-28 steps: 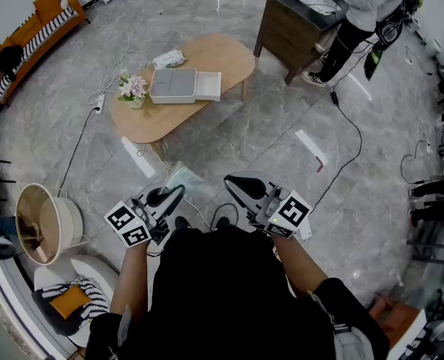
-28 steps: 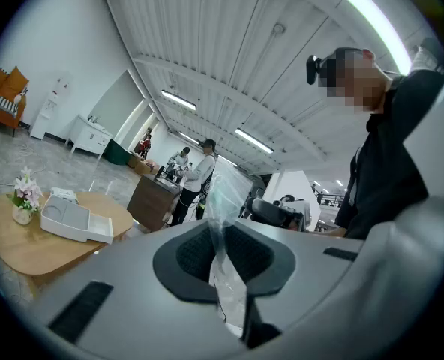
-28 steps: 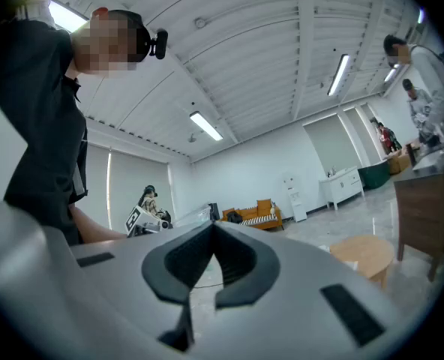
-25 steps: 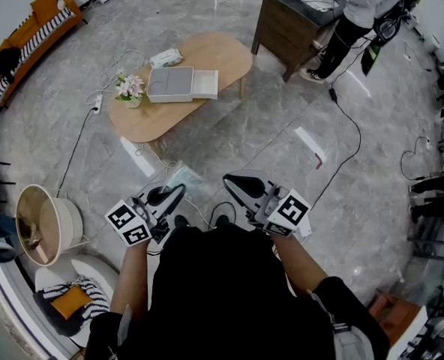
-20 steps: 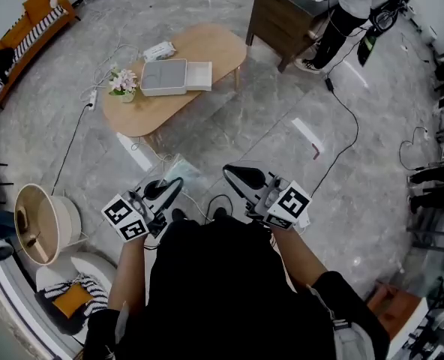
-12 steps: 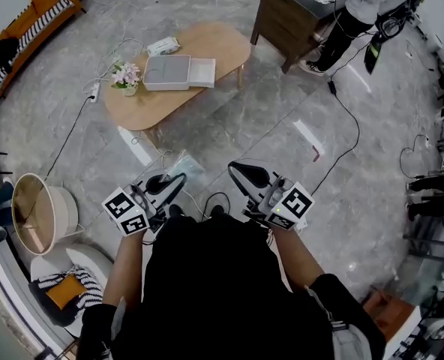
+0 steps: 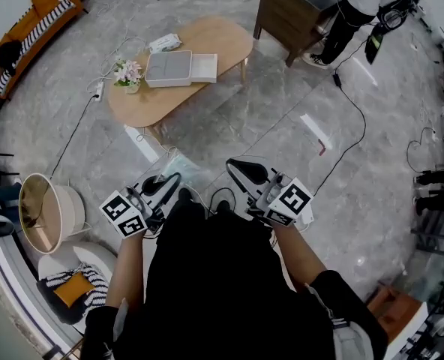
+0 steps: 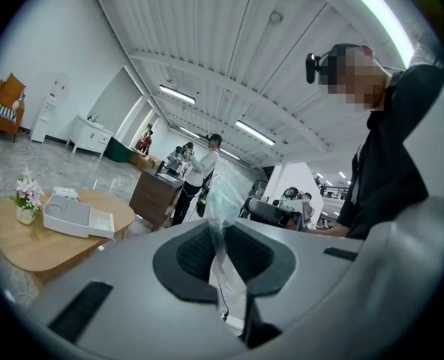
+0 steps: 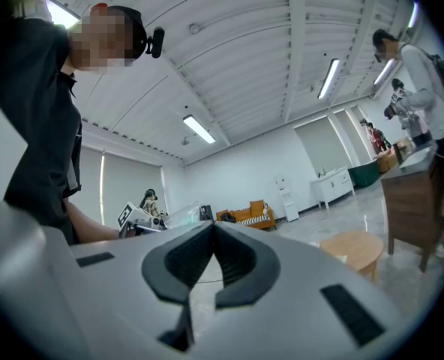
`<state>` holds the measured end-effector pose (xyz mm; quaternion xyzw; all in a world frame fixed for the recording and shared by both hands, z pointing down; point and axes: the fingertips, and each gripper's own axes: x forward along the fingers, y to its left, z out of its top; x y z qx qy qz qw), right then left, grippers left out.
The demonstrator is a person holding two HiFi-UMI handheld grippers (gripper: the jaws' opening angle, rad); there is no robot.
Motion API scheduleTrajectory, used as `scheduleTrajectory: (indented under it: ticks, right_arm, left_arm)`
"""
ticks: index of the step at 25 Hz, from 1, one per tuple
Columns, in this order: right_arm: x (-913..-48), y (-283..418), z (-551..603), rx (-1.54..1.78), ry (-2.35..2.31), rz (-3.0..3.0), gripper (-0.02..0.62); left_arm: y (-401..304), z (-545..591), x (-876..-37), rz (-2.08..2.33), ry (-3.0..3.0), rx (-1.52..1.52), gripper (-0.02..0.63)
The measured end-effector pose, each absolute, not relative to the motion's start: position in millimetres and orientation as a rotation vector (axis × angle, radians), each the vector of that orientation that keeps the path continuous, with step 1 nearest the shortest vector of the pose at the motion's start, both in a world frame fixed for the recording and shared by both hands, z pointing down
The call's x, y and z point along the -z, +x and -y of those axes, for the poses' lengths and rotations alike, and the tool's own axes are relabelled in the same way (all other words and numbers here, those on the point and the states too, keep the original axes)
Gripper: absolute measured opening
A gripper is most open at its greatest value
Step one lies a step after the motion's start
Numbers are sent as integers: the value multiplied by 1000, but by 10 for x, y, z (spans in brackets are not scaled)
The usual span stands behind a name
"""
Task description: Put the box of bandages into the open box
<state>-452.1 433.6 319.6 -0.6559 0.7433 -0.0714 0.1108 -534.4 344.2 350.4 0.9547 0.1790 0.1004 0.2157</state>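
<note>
Far ahead, an open grey box point(image 7: 181, 67) with a white inner tray lies on the oval wooden table point(image 7: 222, 40). A small white pack point(image 7: 164, 43), perhaps the box of bandages, lies just behind it. The left gripper view shows the same box point(image 8: 76, 217) and pack point(image 8: 64, 193) far to the left. My left gripper point(image 7: 175, 178) is held close to my body, shut on a clear plastic bag point(image 7: 181, 165) that stands up between the jaws point(image 8: 220, 201). My right gripper point(image 7: 233, 163) is beside it, jaws shut on nothing point(image 9: 212, 235).
A pot of flowers point(image 7: 128, 73) stands at the table's left end. Cables point(image 7: 79, 137) trail over the marble floor. A dark wooden cabinet point(image 7: 289, 10) with a person at it stands at the back right. A round basket point(image 7: 46, 208) sits on the floor to my left.
The head view has swayed, so the table sits slightly differently in frame. Both grippers stay in front of my body, the left one still holding the plastic bag.
</note>
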Motion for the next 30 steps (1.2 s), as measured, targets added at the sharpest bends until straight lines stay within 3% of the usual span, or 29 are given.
scheduleTrajectory:
  ticks: [16,30]
  right_arm:
    - [-3386,-3879,-4268,295,-2123,-1984,11]
    - [-3168,-2853,-3070,289,-2244,-2008,11]
  left_arm:
    - [-4594,-3157,-3658,-626,2564,-277,40]
    - [-3436,-1974,-3538,-710,2506,-200,40]
